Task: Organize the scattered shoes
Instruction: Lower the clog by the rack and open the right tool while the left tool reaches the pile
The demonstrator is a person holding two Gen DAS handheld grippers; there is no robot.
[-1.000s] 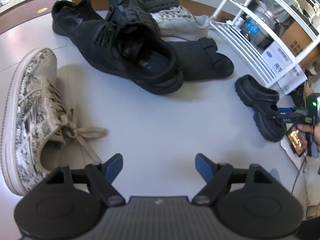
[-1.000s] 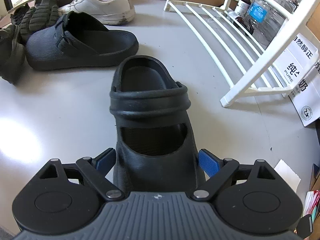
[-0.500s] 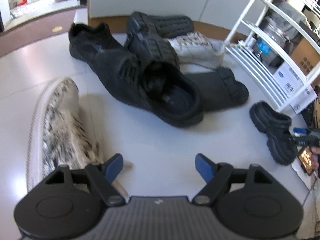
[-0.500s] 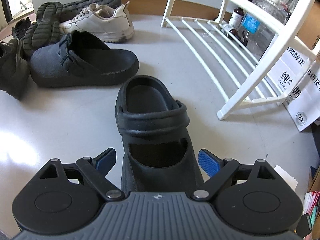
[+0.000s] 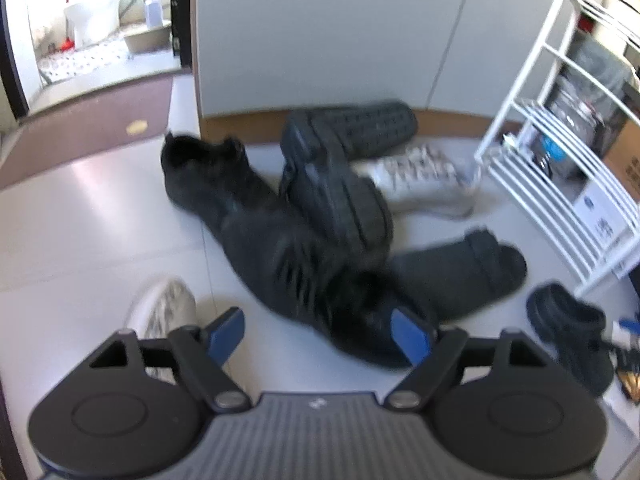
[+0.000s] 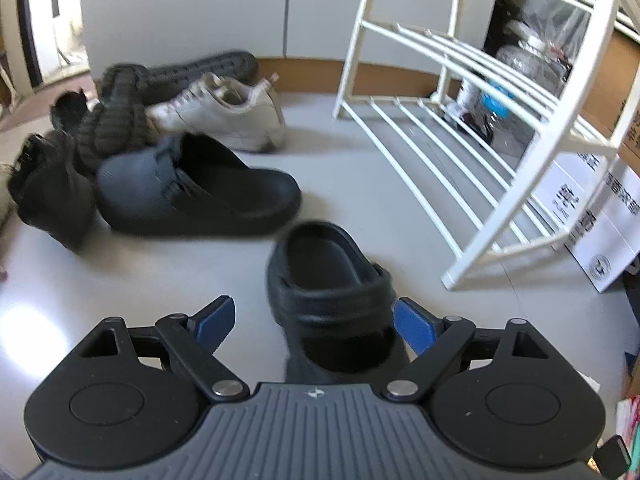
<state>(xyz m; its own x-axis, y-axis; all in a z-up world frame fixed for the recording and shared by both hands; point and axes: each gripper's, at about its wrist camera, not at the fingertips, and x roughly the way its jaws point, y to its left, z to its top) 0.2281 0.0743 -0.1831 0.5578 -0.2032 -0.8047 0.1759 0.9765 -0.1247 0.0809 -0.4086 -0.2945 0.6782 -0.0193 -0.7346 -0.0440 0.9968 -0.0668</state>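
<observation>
Shoe pile, ref. landmark: white rack (image 6: 472, 152).

Left wrist view, L to R:
- Patterned sneaker (image 5: 168, 320): toe only seen, far left of rack, behind left finger of left gripper (image 5: 320, 332).
- Left gripper: jaws held wide apart, nothing between pads; floor (image 5: 100, 248) and edge of black suede shoe (image 5: 280, 264) seen in the gap.
- Black suede shoe: well left of rack, upright, partly overlain by an upturned black shoe (image 5: 336, 188), sole showing.
- White sneaker (image 5: 424, 184): just left of rack foot, by the wall.
- Dark mule (image 5: 464, 272): left of rack, in front of white sneaker.
- Black clog (image 5: 572, 336): just below rack's near corner. Frame blurred.

Right wrist view, L to R:
- Dark mule (image 6: 200, 192) and white sneaker (image 6: 224, 112): left of rack, well apart from it.
- Right gripper (image 6: 316, 324): jaws spread wide, just closed in slightly; black clog (image 6: 328, 280) lies between them, right pad near its strap, contact not clear, left pad apart from it.
- Clog: on floor, just left of rack's near leg.
- Boxes (image 6: 592, 216): right of rack, printed.
</observation>
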